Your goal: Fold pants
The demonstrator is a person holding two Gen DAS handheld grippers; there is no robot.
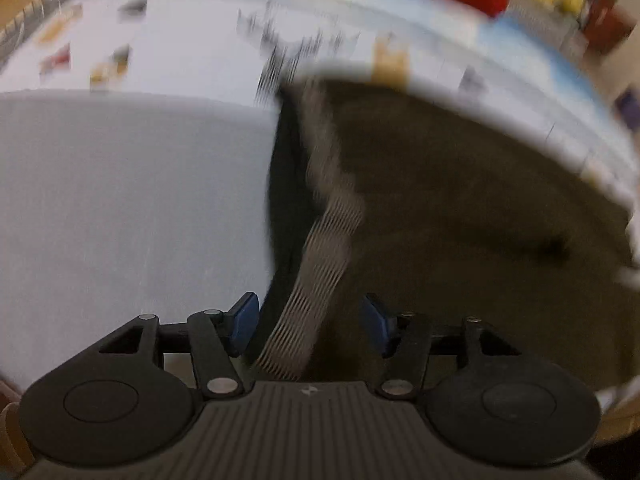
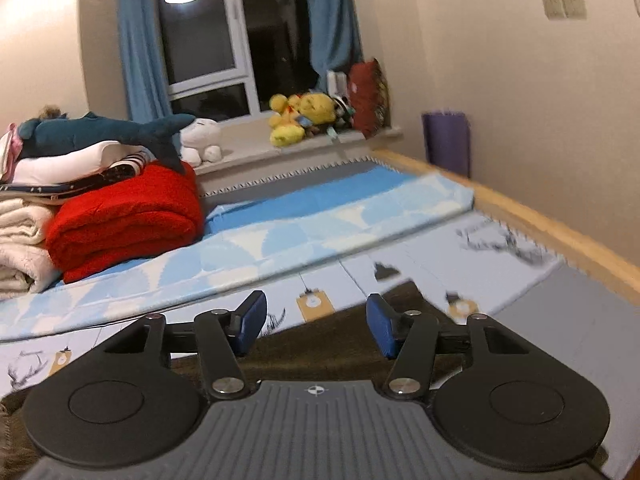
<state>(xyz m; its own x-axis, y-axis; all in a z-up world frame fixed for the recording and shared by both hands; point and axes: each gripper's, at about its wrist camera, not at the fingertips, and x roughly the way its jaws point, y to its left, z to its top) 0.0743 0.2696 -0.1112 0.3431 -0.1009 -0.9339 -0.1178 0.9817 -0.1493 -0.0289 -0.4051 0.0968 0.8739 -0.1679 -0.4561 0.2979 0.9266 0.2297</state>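
Between the left gripper's (image 1: 308,324) matt blue rubbery-looking pads (image 1: 245,322) lay the dark brown cloth pants (image 1: 460,220), soft and dull, with a ribbed grey elastic waistband (image 1: 320,264). Left of those fingers the pale grey sheet (image 1: 132,200) looked smooth and matt. The black plastic linkage carried shiny metal pivot pins (image 1: 222,385). Beyond the right gripper's (image 2: 316,326) fingers sat a fluffy red folded blanket (image 2: 128,220) and a smooth pale wooden bed rail (image 2: 540,220).
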